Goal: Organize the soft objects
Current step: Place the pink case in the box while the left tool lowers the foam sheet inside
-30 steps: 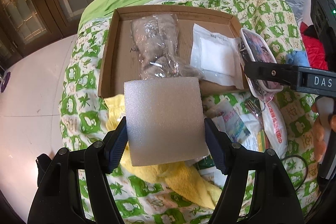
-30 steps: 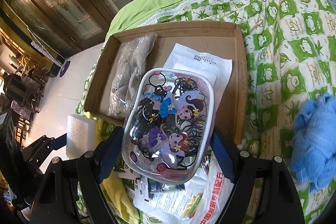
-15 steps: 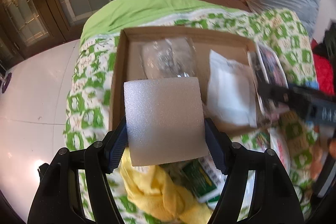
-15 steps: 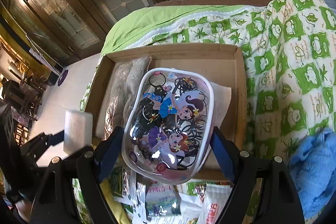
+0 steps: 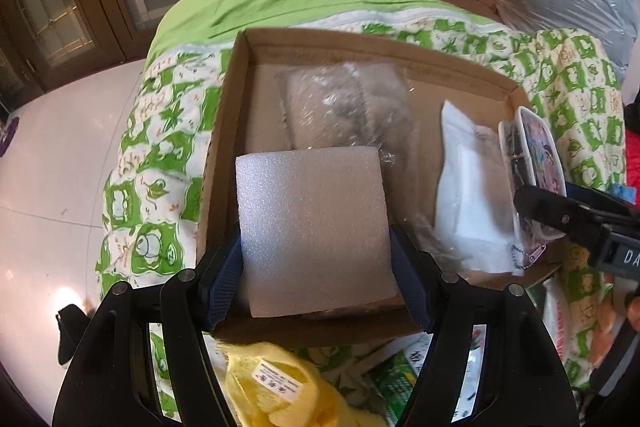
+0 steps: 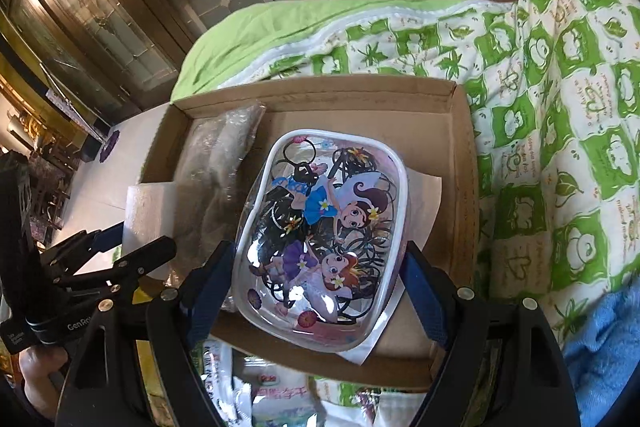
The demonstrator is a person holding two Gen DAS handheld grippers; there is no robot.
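Observation:
My left gripper is shut on a white foam block and holds it over the near left part of a shallow cardboard box. My right gripper is shut on a clear cartoon-print pouch full of hair ties, held over the box's right half. In the box lie a clear plastic bag of grey stuff and a flat white packet. The pouch and right gripper show at the right edge of the left wrist view.
The box rests on a green-and-white quilt on a bed. A yellow plush item and printed packets lie near the box's front edge. A blue towel lies at the right. White floor is at the left.
Both grippers have moved forward with their loads, from over the clutter in front of the box to over the box itself. Both grips are unchanged.

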